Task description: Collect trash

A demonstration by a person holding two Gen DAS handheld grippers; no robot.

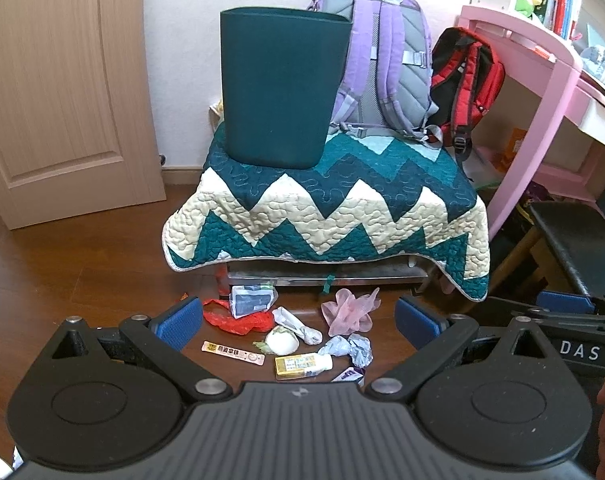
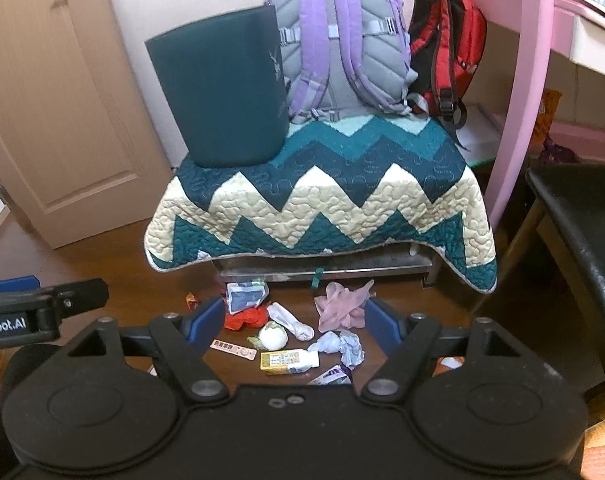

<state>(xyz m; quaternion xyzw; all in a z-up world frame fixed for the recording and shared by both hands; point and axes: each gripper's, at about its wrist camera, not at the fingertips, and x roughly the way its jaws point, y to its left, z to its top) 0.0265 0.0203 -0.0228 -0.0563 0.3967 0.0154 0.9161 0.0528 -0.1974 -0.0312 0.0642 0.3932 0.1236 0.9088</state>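
Observation:
Trash lies on the wood floor in front of a low table: a pink glove [image 1: 348, 308] [image 2: 342, 304], crumpled paper [image 1: 348, 350] [image 2: 340, 346], a small yellow bottle [image 1: 302, 365] [image 2: 288, 361], a white round piece [image 1: 281, 342] [image 2: 273, 337], red plastic [image 1: 238, 320] and a flat label strip [image 1: 232, 354]. A dark teal bin [image 1: 282, 88] [image 2: 218, 96] stands on the table's zigzag quilt [image 1: 322, 208]. My left gripper [image 1: 298, 322] and right gripper [image 2: 294, 320] are both open and empty, held above the trash.
A purple backpack [image 1: 382, 60] and a red backpack [image 1: 466, 80] lean on the wall behind the bin. A door [image 1: 62, 80] is at the left. A pink desk [image 1: 542, 92] and a black chair [image 2: 578, 216] are at the right.

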